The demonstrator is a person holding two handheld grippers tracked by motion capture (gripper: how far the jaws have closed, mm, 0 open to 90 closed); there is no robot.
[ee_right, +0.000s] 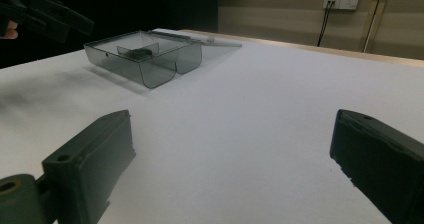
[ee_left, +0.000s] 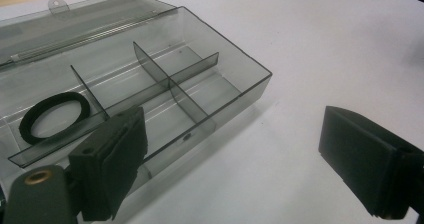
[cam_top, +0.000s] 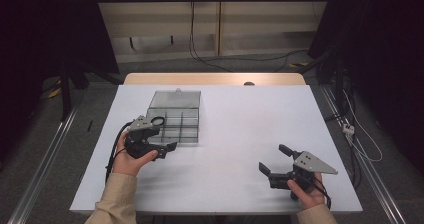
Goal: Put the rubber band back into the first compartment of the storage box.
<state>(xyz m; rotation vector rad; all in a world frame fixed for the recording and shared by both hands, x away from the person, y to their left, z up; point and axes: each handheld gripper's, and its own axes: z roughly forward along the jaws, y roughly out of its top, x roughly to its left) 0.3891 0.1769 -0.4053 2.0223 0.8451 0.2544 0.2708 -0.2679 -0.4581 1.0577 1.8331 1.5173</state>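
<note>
A clear grey compartment box lies open on the left half of the white table, its lid folded back flat. One black ring rests in a compartment on the box's left side. My left gripper hovers at the box's near left corner, open and holding nothing. In the left gripper view the ring lies just beyond the left jaw of this gripper, and the box wall runs between the jaws. My right gripper is open and empty over bare table at the near right. From the right gripper the box is far off.
A wooden strip borders the table's far edge. Cables trail over the floor behind it, and metal rails run along both sides. The left gripper hangs above the box in the right gripper view.
</note>
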